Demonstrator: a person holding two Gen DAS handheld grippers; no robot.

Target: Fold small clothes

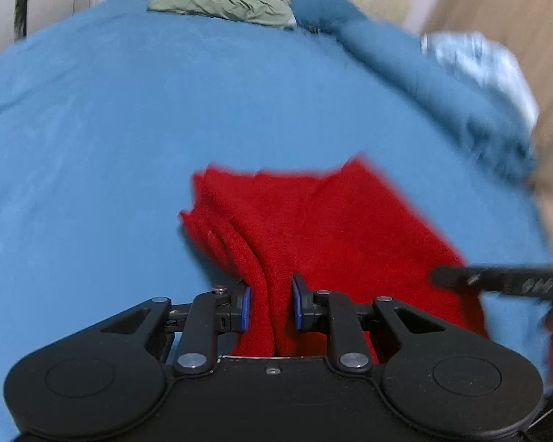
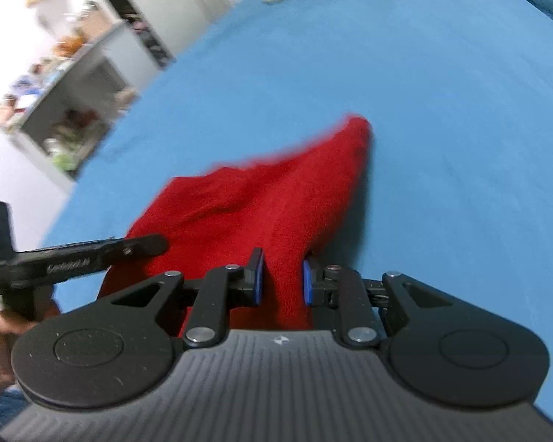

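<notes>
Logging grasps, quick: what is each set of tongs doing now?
Left tongs: closed on the red garment.
Right tongs: closed on the same garment.

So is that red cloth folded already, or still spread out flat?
Partly folded: the red cloth shows stacked layered edges at its left side, and both grippers, left and right, are pinching it.

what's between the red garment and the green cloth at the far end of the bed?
Left wrist view: only bare blue bedsheet between the red garment and the green cloth. Right wrist view agrees, though blurred.
</notes>
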